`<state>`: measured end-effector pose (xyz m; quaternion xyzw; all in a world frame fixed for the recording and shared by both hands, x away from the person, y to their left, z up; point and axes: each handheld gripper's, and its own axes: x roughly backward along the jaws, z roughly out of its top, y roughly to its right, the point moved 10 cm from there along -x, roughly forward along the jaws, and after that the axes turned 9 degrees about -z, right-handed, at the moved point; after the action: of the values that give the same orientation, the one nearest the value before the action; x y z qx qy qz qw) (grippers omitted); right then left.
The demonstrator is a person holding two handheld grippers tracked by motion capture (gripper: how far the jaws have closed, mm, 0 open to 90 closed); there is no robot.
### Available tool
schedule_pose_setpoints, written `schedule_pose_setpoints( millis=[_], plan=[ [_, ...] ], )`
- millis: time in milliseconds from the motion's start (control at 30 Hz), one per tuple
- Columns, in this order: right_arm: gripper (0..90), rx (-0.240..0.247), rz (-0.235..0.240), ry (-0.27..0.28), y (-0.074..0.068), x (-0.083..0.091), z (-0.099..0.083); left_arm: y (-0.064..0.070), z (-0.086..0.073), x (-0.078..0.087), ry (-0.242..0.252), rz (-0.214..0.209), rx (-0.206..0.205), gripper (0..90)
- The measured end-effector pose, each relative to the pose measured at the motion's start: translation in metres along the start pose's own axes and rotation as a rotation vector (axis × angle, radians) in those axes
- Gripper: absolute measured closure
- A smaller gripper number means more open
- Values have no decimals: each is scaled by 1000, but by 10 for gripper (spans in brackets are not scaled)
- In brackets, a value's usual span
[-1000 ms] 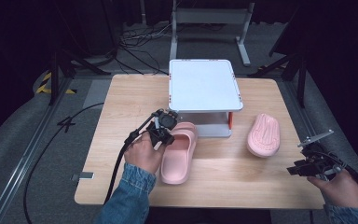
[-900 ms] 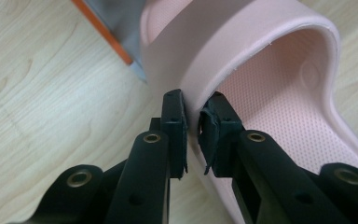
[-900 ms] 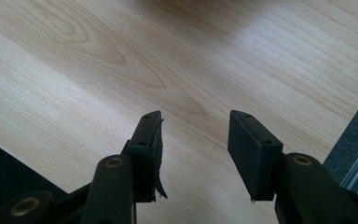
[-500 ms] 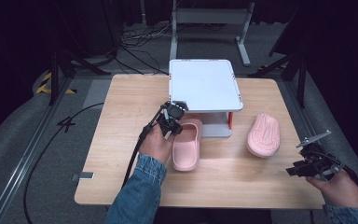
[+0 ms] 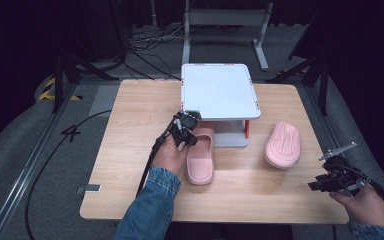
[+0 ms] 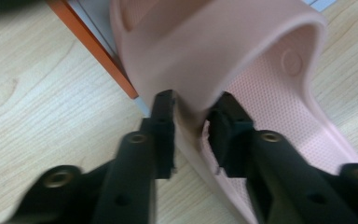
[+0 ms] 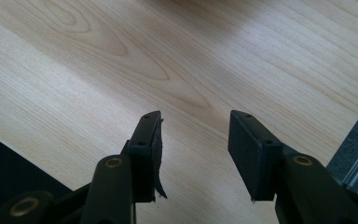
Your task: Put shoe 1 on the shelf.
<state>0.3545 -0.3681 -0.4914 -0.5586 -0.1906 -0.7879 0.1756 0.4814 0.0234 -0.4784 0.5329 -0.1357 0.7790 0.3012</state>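
A pink slipper [image 5: 200,159] lies upright on the wooden table [image 5: 130,130], its toe end tucked under the white shelf rack [image 5: 219,92]. My left gripper [image 5: 186,131] is shut on that slipper's side wall [image 6: 193,119], one jaw outside and one inside by the strap. A second pink slipper [image 5: 283,145] lies sole up to the right of the rack. My right gripper [image 5: 332,180] hovers open over the table's front right corner, with bare wood between its jaws [image 7: 193,154].
The rack has orange legs [image 6: 93,46] and a low bottom shelf. A cable [image 5: 55,160] trails off the table's left side. Dark floor, stands and rails surround the table. Bare wood lies at the front and left.
My left gripper has pushed the held slipper forward and to the right, so its toe now sits under the rack. The right gripper has stayed put.
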Motion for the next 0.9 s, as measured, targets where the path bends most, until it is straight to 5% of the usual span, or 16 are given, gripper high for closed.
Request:
schedule_pose_setpoints(
  millis=[267,533,633,767,900],
  plan=[
    [543,16,3,10,0,0,10,10,-15,23,13,-45,-6,556],
    [538,53,11,29,-3,1,29,39,-57,53,-18,-126,-56,526],
    [538,69,14,37,-5,2,35,45,-71,51,-43,-143,-72,521],
    [537,77,18,43,-5,0,41,51,-107,39,-160,-168,-93,533],
    [538,89,21,40,-7,-1,44,57,-119,25,-195,-216,-99,559]
  ],
)
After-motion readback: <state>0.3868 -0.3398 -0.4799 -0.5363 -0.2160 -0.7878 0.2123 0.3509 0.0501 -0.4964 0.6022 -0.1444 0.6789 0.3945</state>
